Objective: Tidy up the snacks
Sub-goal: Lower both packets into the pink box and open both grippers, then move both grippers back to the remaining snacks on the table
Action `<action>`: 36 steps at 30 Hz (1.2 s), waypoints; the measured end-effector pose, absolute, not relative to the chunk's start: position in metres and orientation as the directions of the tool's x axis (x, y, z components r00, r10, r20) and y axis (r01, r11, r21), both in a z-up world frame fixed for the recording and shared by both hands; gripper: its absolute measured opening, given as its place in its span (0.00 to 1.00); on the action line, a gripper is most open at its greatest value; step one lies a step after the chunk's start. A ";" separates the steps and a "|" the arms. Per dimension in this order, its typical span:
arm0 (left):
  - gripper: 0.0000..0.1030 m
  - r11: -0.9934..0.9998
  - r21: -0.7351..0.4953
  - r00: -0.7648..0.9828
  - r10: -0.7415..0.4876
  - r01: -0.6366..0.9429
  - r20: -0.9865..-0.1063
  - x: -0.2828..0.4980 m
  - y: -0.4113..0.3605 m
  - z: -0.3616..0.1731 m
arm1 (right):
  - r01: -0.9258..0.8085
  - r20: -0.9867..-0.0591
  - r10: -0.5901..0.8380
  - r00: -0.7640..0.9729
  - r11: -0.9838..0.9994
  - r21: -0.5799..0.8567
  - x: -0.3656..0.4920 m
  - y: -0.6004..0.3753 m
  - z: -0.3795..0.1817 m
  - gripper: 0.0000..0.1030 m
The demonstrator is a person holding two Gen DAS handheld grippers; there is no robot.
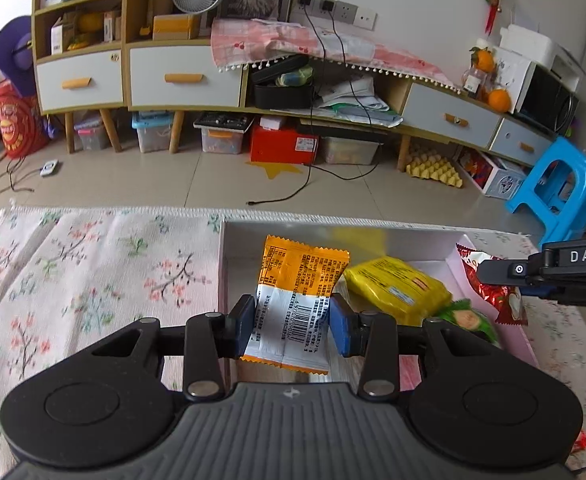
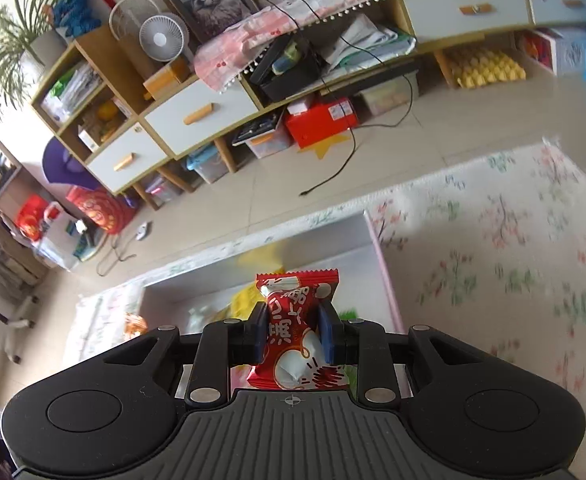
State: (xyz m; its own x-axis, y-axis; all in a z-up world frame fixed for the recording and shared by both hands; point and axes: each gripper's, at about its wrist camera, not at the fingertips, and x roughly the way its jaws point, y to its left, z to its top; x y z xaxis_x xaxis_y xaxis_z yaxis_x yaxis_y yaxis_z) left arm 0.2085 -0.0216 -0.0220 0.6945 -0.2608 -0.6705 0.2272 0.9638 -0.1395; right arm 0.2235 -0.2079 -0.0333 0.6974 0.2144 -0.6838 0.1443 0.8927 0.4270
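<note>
My left gripper [image 1: 292, 324] is shut on an orange and white snack packet [image 1: 299, 288] and holds it over the left part of a pale pink box [image 1: 229, 240]. In the box lie a yellow packet [image 1: 397, 286] and a green packet [image 1: 467, 318]. My right gripper [image 2: 293, 332] is shut on a red snack packet [image 2: 299, 332] and holds it over the box [image 2: 377, 240]; in the left wrist view the gripper [image 1: 493, 276] and its red packet [image 1: 509, 308] hang at the box's right wall.
The box stands on a floral cloth [image 1: 93, 280] on the table, whose far edge faces a tiled floor [image 1: 213, 184]. Beyond are a cabinet with drawers [image 1: 185, 76], storage bins, a blue stool [image 1: 561, 188] and a loose cable [image 1: 305, 188].
</note>
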 end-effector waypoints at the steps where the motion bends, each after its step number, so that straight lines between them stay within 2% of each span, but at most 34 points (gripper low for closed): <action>1: 0.36 0.963 -0.139 0.697 -0.264 0.232 -0.667 0.210 -0.022 -0.023 | 0.139 -0.683 0.210 0.700 0.897 0.419 0.227 -0.208 -0.036 0.25; 10: 0.37 0.960 -0.076 0.718 -0.253 0.270 -0.648 0.212 -0.030 -0.030 | 0.106 -0.649 0.206 0.733 0.907 0.407 0.240 -0.216 -0.044 0.28; 11: 0.38 0.959 -0.069 0.725 -0.255 0.276 -0.640 0.211 -0.031 -0.030 | 0.109 -0.648 0.207 0.733 0.904 0.413 0.241 -0.217 -0.044 0.34; 12: 0.43 0.958 -0.063 0.727 -0.254 0.280 -0.638 0.211 -0.032 -0.029 | 0.111 -0.644 0.209 0.736 0.901 0.419 0.241 -0.218 -0.044 0.43; 15: 0.50 0.958 -0.046 0.723 -0.244 0.283 -0.646 0.209 -0.034 -0.029 | 0.099 -0.630 0.214 0.747 0.901 0.423 0.238 -0.218 -0.041 0.56; 19: 0.58 0.959 -0.017 0.720 -0.224 0.282 -0.657 0.208 -0.036 -0.026 | 0.088 -0.634 0.199 0.747 0.916 0.391 0.235 -0.215 -0.034 0.64; 22: 0.70 0.960 -0.019 0.714 -0.222 0.280 -0.665 0.205 -0.034 -0.023 | 0.085 -0.629 0.193 0.753 0.920 0.383 0.229 -0.216 -0.025 0.70; 24: 0.75 0.963 -0.017 0.710 -0.211 0.270 -0.671 0.203 -0.033 -0.020 | 0.091 -0.627 0.188 0.756 0.918 0.386 0.223 -0.217 -0.020 0.77; 29: 0.89 0.963 0.000 0.720 -0.202 0.270 -0.664 0.188 -0.029 -0.008 | 0.094 -0.624 0.189 0.758 0.916 0.391 0.205 -0.219 -0.006 0.83; 36: 0.98 0.959 0.020 0.719 -0.197 0.282 -0.667 0.162 -0.030 0.007 | 0.078 -0.633 0.196 0.749 0.922 0.378 0.175 -0.212 0.011 0.91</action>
